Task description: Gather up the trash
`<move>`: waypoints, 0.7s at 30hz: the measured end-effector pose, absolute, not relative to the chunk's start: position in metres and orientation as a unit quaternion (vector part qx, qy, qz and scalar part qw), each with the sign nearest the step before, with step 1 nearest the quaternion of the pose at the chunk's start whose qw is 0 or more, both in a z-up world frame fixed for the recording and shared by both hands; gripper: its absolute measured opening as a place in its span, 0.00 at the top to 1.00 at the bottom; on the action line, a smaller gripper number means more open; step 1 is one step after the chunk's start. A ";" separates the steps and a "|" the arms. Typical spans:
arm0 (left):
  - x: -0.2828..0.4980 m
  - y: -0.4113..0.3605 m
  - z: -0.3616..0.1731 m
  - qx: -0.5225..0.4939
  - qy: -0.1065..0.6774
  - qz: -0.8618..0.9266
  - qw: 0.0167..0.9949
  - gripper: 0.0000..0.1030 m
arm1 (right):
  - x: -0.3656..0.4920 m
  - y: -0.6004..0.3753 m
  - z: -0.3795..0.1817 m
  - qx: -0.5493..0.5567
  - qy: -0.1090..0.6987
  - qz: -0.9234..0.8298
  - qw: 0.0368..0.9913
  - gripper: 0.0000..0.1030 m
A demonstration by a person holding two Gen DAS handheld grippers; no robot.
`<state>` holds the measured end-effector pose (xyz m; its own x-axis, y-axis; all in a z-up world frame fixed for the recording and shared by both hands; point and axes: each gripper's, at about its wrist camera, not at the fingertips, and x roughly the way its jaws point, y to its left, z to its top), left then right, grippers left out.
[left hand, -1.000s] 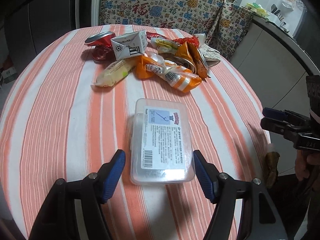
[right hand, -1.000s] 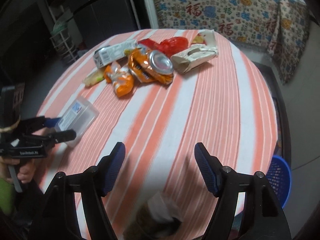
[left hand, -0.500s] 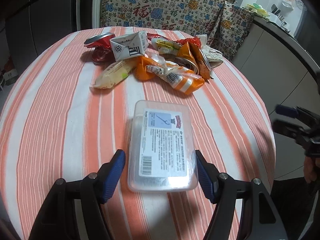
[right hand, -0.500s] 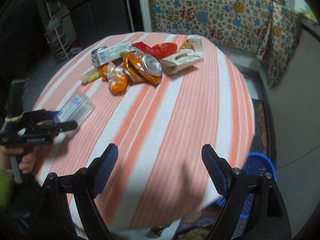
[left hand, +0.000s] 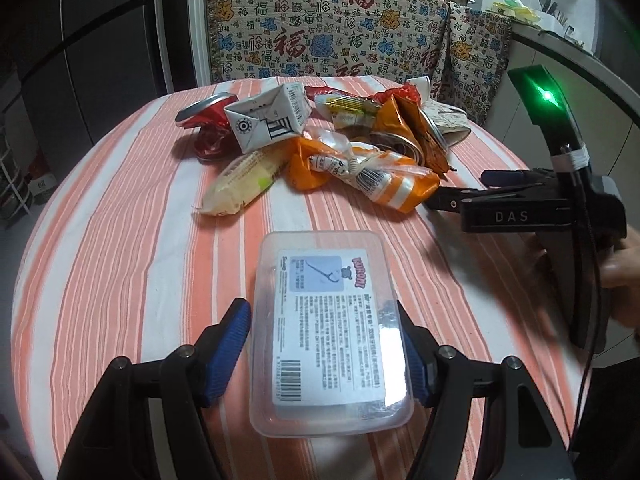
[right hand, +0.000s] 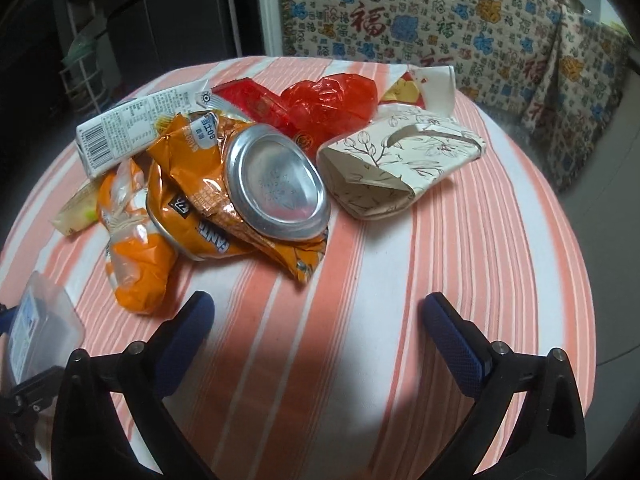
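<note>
We find the left tongs (left hand: 324, 354) open around the clear plastic box (left hand: 330, 336) lying near on the striped surface (left hand: 120, 240); pad contact unclear. The right tongs (right hand: 318, 330) hang open, empty, near the crushed orange can (right hand: 256, 200).

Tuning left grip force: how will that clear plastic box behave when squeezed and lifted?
The clear plastic box looks thin-walled and nearly empty, so probably light, and its sides may flex. The smooth walls could slip on the left hand-held gripper pads, which flank its long sides. Lying flat on the striped tablecloth, it should slide rather than tip.
</note>
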<state>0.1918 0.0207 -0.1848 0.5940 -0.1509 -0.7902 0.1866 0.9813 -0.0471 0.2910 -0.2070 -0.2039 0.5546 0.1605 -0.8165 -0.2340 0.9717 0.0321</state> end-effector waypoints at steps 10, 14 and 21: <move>0.191 0.019 -0.185 0.029 0.440 -0.090 0.893 0.31 | 0.293 -0.203 -0.206 -0.041 0.458 0.111 0.881 0.00; 0.191 0.018 -0.186 0.031 0.440 -0.089 0.893 0.31 | 0.292 -0.203 -0.205 -0.039 0.458 0.112 0.881 0.00; 0.191 0.018 -0.187 0.032 0.441 -0.089 0.893 0.31 | 0.292 -0.202 -0.205 -0.040 0.458 0.112 0.881 0.00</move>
<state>0.1911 0.0177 -0.1866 0.5958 -0.1306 -0.7924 0.1871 0.9821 -0.0211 0.2922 -0.2024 -0.2052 0.5554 0.1608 -0.8159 -0.2339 0.9717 0.0323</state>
